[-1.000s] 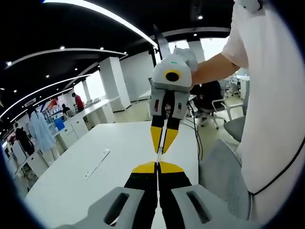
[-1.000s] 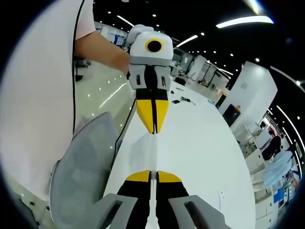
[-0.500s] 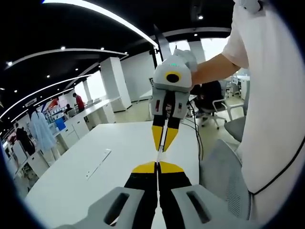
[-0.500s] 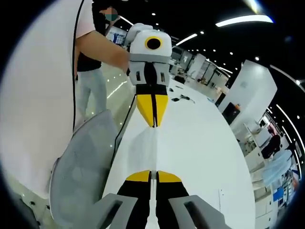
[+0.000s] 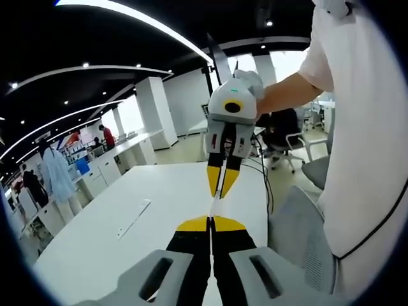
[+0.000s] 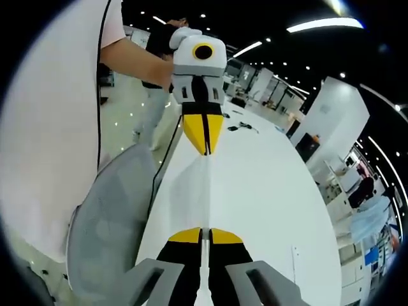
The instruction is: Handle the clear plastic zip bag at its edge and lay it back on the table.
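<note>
Stretching edge-on between the two pairs of tongs, the clear bag hangs taut above the white surface. The left tongs are closed on one edge of it, and the right tongs are closed on the opposite edge. A grey mesh chair stands beside the surface, just next to the person's white shirt.

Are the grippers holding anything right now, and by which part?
Yes: the bag, seen edge-on, is stretched between them. The right gripper and left gripper are each shut on an opposite edge, above the table.
</note>
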A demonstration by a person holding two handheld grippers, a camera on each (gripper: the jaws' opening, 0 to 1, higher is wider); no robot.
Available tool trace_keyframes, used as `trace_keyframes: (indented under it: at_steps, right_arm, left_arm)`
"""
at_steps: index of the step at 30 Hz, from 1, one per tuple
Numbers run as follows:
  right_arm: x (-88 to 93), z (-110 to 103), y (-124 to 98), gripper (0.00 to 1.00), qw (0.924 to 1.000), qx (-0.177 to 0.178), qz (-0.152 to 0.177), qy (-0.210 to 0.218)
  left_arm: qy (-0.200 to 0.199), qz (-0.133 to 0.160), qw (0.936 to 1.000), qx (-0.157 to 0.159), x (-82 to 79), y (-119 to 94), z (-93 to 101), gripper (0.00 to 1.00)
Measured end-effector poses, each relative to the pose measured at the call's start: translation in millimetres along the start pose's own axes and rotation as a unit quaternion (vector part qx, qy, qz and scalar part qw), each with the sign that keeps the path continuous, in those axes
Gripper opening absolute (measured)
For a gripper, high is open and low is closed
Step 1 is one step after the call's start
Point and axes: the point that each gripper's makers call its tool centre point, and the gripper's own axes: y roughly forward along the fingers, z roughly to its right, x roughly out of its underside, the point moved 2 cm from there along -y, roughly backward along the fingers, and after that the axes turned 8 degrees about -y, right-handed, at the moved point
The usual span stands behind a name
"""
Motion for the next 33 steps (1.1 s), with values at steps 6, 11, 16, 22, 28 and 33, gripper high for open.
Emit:
trace_keyframes:
  at_steps: [6,11,16,22,28,33]
  right_arm:
    - [1.4,-1,-2,0.00,1.0000,0.002,-0.001,0.002]
    - [3.4,-3,-3,0.00,1.0000,0.002,-0.003,0.004]
    - [5.0,-3,-5,0.00,1.0000,0.003,-0.005,0.006]
    - [8.1,-3,-6,0.00,0.9999,0.004,-0.007,0.010]
    - [9.4,-2,-7,0.00,0.9999,0.005,-0.010,0.011]
    - [11.0,-2,-8,0.00,0.9998,0.005,-0.011,0.013]
  left_arm:
    - [0.001,0.000,1.0000,-0.001,-0.6,-1,0.0,0.00]
    - [0.001,0.000,1.0000,-0.001,-1.2,0,1.9,0.00]
    - [-0.001,0.000,1.0000,-0.002,-1.5,-1,2.1,0.00]
    - [-0.002,0.000,1.0000,-0.005,-1.4,-3,1.8,0.00]
    - [-0.002,0.000,1.0000,-0.006,-1.4,-5,0.9,0.00]
    - [-0.002,0.000,1.0000,-0.007,-0.9,-6,-0.3,0.00]
